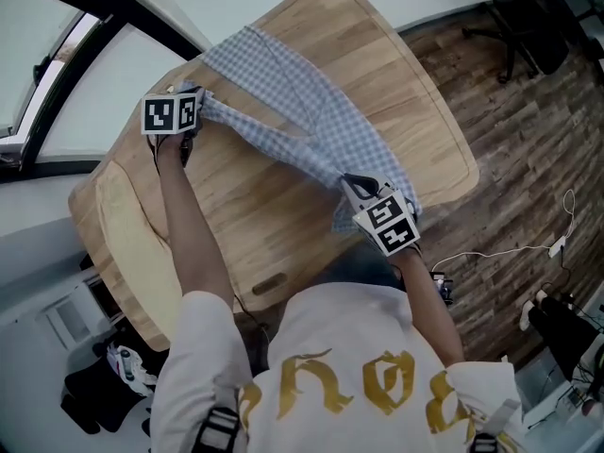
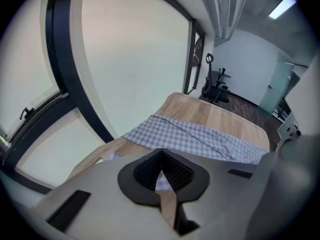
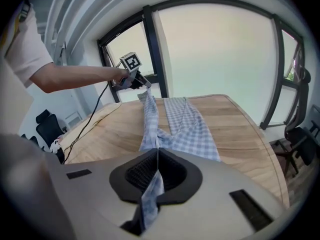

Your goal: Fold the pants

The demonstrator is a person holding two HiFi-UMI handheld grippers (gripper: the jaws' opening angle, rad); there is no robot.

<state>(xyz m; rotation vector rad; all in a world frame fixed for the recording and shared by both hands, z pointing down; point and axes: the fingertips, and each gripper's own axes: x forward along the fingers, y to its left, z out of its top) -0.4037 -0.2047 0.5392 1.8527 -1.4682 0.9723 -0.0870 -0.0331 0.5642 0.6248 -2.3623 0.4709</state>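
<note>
White shirt with gold print fills the bottom of the head view, and both bare forearms reach up from it over the desk, a pale wooden top with rounded corners. At centre right of that view the right gripper has its fingers pressed together on a fold of the pants. The blue-and-white checked cloth runs straight through the dark pads and hangs out below them. At the upper left the left gripper is likewise closed on the cloth: its fingers meet, with a sliver of check caught between them (the right gripper view confirms it, showing that gripper pinching the far end of a narrow strip). This strip stretches taut and raised between the two grippers, while the rest of the pants lies spread on the desk, running from upper centre toward the right edge. Dark wood floor and an office chair sit at the upper right.
</note>
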